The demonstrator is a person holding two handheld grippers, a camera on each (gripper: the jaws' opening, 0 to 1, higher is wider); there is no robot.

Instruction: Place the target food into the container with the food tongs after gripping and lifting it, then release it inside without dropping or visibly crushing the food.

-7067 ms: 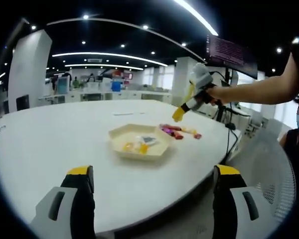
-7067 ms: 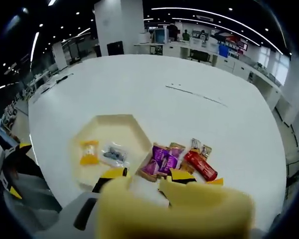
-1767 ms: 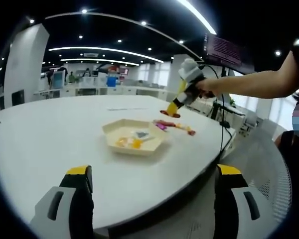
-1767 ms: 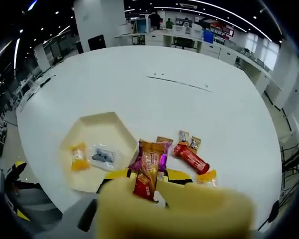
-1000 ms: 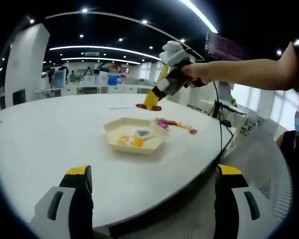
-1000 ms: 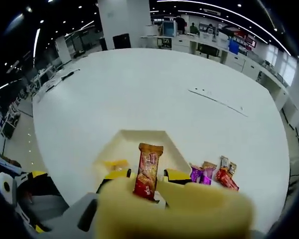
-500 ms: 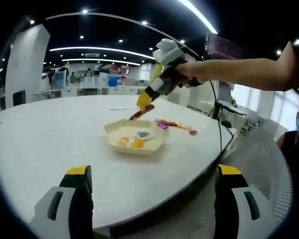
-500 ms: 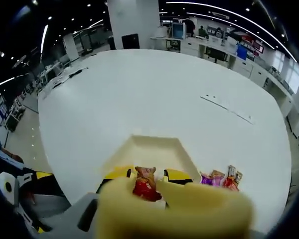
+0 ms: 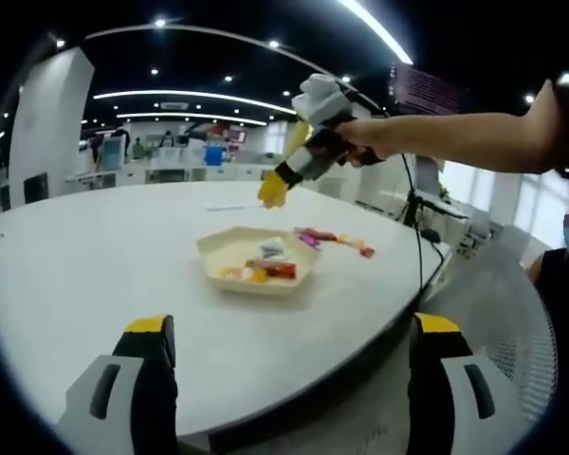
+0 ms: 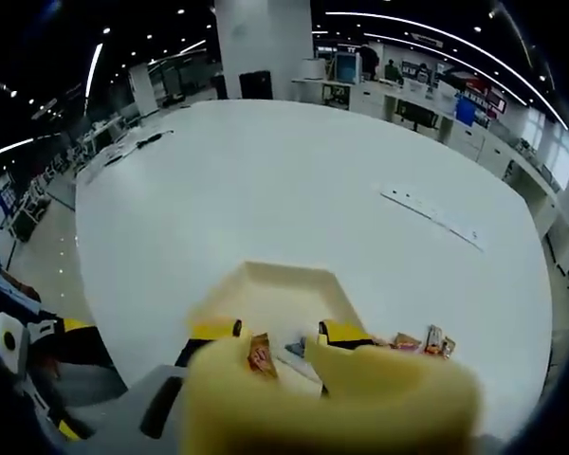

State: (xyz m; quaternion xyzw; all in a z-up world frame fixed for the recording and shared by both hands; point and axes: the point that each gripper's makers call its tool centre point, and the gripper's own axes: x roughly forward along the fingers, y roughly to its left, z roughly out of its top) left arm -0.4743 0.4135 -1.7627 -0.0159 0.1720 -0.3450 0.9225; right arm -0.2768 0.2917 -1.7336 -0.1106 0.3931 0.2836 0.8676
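- Tongs (image 9: 273,190): yellow, carried in the right gripper (image 10: 277,332), which is clamped on their handles; tips parted and holding nothing, as far as the left gripper view shows. Hung in the air above the far rim of the tray. Blurred yellow mass at 6 o'clock in the right gripper view.
- Red packet (image 9: 278,270): lying inside the tray (image 9: 229,242), on its near right part, beside yellow sweets and a clear wrapper. From the tong tips, at 6 o'clock in the left gripper view, apart from them. Long axis roughly 9 to 3 in that view.
- Same packet in the right gripper view (image 10: 259,355): glimpsed through the gap between the two tong arms, at about 12 o'clock from them; mostly hidden, axis there not readable.
- Loose packets (image 9: 334,239): on the table (image 9: 95,256) at 3 o'clock of the tray, just beside it.
- Nearer arm: the right, directly over the tray. Left gripper (image 9: 289,379): jaws wide apart, empty, well back at the near table edge.
- Judgement: release done; next fetch likely toward 3 o'clock.
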